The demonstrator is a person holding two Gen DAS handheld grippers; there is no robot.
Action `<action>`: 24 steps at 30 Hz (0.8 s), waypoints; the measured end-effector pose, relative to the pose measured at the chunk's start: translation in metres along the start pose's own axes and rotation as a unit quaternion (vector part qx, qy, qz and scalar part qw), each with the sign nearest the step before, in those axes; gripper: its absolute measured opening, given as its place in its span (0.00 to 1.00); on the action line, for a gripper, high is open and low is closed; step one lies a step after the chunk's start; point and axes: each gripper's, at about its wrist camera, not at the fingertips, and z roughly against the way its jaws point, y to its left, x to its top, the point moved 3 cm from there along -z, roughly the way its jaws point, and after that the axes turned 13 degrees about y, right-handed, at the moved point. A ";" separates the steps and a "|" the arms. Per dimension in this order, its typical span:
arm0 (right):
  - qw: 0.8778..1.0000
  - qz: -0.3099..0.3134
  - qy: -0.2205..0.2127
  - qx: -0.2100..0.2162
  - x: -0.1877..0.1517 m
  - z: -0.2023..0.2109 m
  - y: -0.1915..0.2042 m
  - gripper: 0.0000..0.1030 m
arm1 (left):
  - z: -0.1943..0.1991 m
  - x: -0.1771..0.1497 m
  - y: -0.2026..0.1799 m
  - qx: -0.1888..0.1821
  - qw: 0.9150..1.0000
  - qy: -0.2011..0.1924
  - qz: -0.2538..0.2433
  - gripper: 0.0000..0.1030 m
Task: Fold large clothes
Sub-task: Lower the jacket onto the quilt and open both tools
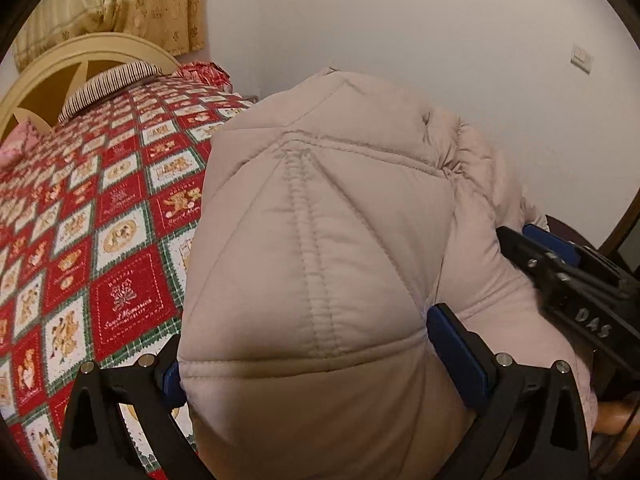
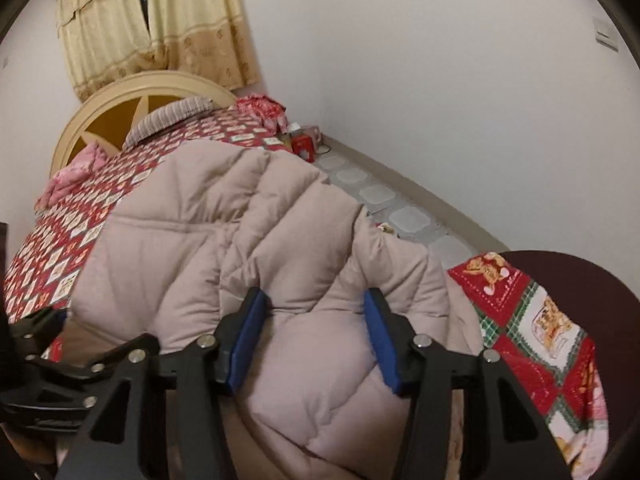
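With my left gripper (image 1: 308, 364) and right gripper (image 2: 316, 340) both pinching thick folds of the puffy jacket (image 2: 224, 216) above the bed's quilt (image 1: 120, 216), I fear the slippery padding squeezes free.

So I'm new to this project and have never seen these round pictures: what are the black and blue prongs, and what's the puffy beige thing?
There is no robot here: a person holds a two-finger tool in each hand, each with a wide-angle camera looking along its fingers. One picture is from the left gripper, the other from the right gripper. The blue pads line the fingers. The beige thing is a quilted padded jacket, lifted over a bed with a red patchwork quilt. Both grippers squeeze folds of it. The right gripper also shows at the edge of the left picture.
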 end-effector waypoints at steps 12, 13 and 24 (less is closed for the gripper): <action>1.000 0.008 0.009 -0.024 0.001 -0.010 0.006 0.53 | -0.010 -0.002 -0.004 0.034 0.999 -0.027 -0.013 1.00; 1.000 0.009 0.009 -0.026 0.001 -0.010 0.006 0.53 | -0.008 -0.003 -0.005 0.038 0.999 -0.026 -0.015 1.00; 0.996 0.017 -0.008 -0.091 -0.011 0.011 0.015 0.73 | 0.043 -0.028 -0.026 0.137 0.987 -0.020 -0.079 0.99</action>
